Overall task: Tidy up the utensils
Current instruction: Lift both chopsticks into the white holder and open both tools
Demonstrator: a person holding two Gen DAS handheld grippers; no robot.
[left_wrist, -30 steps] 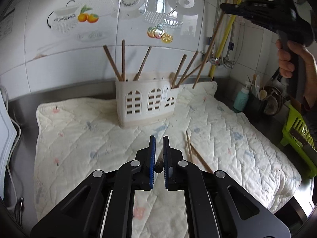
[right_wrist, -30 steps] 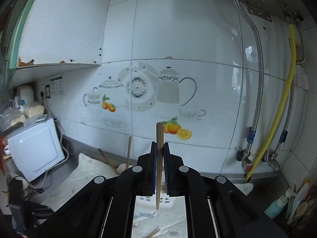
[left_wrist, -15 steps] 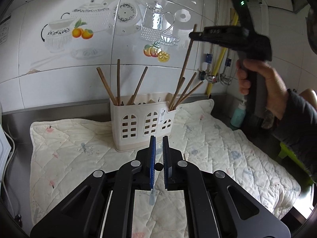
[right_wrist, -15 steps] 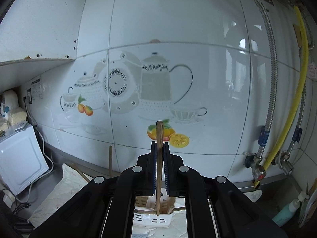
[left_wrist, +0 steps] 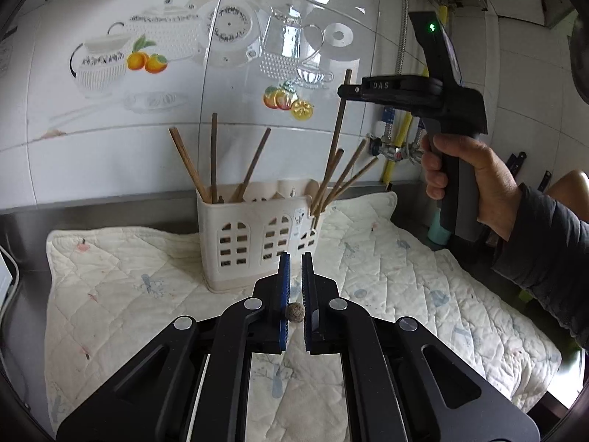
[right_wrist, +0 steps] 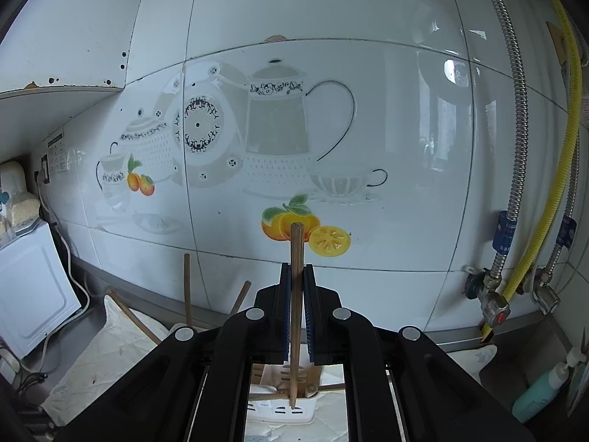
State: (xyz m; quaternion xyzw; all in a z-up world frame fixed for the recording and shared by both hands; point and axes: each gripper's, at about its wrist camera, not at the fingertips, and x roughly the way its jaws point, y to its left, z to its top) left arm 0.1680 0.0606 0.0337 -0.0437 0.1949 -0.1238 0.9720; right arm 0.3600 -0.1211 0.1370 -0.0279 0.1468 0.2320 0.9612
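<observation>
One chopstick (right_wrist: 295, 294) stands upright in my right gripper (right_wrist: 296, 313), jaws clamped on it, its lower tip just above the holder (left_wrist: 257, 235) so it can drop straight in. Left gripper (left_wrist: 295, 302), short of the holder, pinches another chopstick (seen end-on).

A cream utensil holder (left_wrist: 257, 235) is showing arched grid cut-outs — brown chopsticks (left_wrist: 191, 164) are standing in it. The white quilted mat (left_wrist: 129, 276), at its 6 o'clock, is carrying faint pink and blue prints — wall tiles (right_wrist: 279, 140) are displaying grey teapots and oranges.
</observation>
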